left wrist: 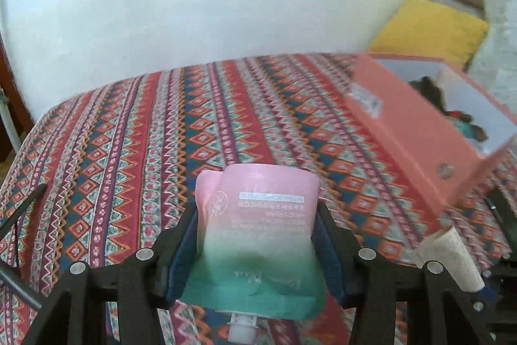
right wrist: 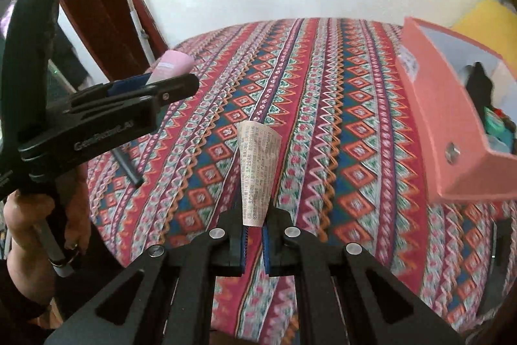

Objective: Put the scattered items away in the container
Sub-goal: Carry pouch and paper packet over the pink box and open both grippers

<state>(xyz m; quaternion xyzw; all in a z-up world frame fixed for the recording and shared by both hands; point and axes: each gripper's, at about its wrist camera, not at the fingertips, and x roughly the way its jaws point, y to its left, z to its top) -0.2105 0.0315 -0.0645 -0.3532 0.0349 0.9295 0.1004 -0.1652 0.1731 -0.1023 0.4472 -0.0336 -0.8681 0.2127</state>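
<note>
A person's two handheld grippers were raised over a table draped in a striped, diamond-patterned cloth (left wrist: 135, 131), each carrying one item. The left gripper (left wrist: 257, 248) was clamped on a soft pouch (left wrist: 258, 228) shaded from pink to green, its blue pads (left wrist: 185, 251) pressing the pouch's two side edges. The pouch sat upside down in the grip, its white spout at the bottom of the left wrist view and its printed label inverted. From the right wrist view, the same gripper appeared at the left edge, held by a hand (right wrist: 30, 225), with the pink end of the pouch poking past its fingers.

The right gripper (right wrist: 253, 243) had its jaws drawn together on the lower end of a slip of printed paper (right wrist: 258, 173), which stood up from the pads and fanned wider toward its top, curled slightly along its length. In the left wrist view, that paper showed at the lower right.

The container, a salmon-pink box (left wrist: 416, 134) with a pale interior, rested open on the cloth toward the right side of both views, well apart from both held items. Dark and teal things already lay inside it, too blurred to identify. A yellow cushion (left wrist: 429, 28) lay beyond the box against a pale wall. A dark slender rod (right wrist: 127, 167) rested on the cloth near the left gripper; what it was could not be told.
</note>
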